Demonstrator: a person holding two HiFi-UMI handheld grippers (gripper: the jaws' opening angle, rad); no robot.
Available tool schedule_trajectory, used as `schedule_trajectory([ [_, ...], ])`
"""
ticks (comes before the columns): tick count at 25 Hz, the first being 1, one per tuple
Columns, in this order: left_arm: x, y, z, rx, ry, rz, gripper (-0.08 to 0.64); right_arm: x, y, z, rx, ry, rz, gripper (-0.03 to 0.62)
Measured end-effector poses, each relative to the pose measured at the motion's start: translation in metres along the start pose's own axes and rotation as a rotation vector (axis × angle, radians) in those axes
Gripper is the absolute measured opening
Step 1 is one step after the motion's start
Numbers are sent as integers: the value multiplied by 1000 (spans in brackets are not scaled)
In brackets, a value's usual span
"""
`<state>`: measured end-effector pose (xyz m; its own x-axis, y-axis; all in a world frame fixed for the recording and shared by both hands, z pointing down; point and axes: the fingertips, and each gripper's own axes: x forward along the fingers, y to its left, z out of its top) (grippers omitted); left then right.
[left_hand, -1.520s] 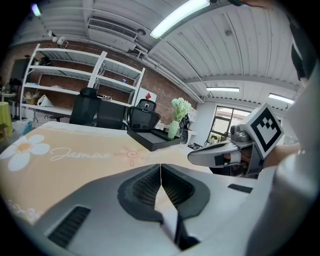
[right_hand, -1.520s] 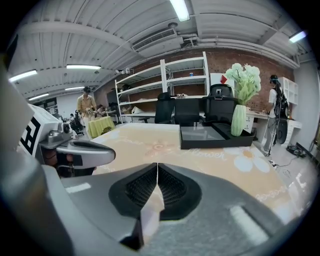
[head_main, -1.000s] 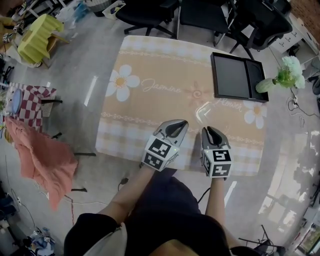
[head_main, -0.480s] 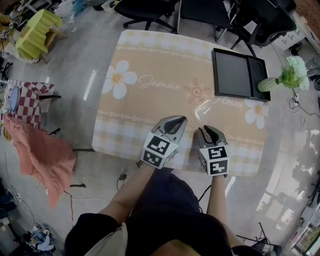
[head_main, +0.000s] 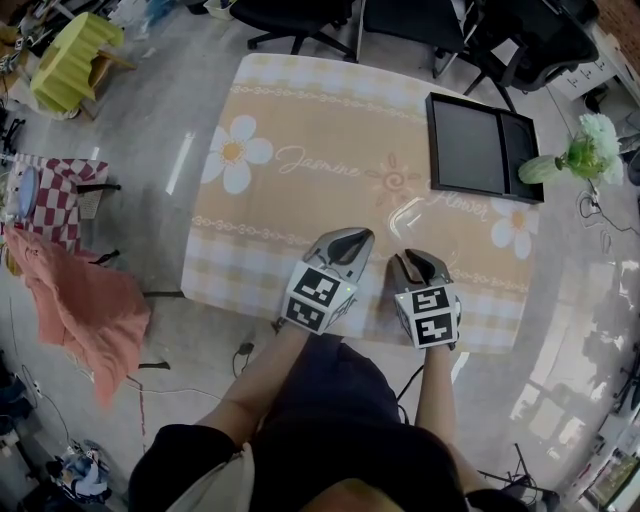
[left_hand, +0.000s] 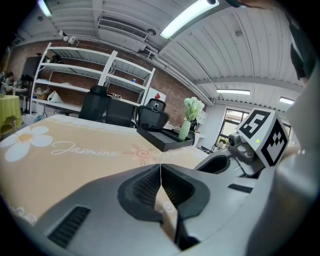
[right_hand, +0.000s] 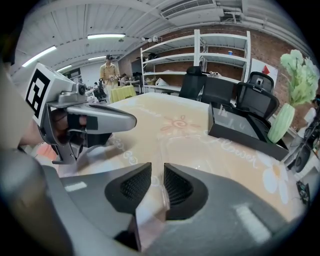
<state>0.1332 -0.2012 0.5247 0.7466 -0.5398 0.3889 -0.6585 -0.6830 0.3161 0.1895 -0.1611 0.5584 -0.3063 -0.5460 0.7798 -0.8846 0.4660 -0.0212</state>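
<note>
Both grippers hang over the near edge of the bench, side by side. The left gripper has its fingers pressed right together with nothing in them. The right gripper has its fingers a narrow slit apart, also with nothing between them, just the tablecloth below.

The closest real object is the black tray, sitting flat on the far right corner of the bench, well apart from both grippers. Just past the tray's right edge is a pale green vase of flowers, tucked close beside it. Between the fingers and the tray it's only flowered cloth with "Jasmine" printed on it.

Around the bench: black office chairs on the far side, a yellow covered thing far left, and a pink cloth on the left. White shelving lines the brick wall.
</note>
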Motion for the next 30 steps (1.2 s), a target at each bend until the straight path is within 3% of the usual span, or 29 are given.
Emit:
schedule_trajectory([
  [19,0,0,1,-4,-8,-10,9,6,-8,-3,-15,47,-35,61],
  [21,0,0,2,-5,-10,-11,9,6,-11,-3,-16,44,-47,31],
  [30,-1,1,2,-7,-13,-5,9,7,-7,-3,-66,50,-30,14],
])
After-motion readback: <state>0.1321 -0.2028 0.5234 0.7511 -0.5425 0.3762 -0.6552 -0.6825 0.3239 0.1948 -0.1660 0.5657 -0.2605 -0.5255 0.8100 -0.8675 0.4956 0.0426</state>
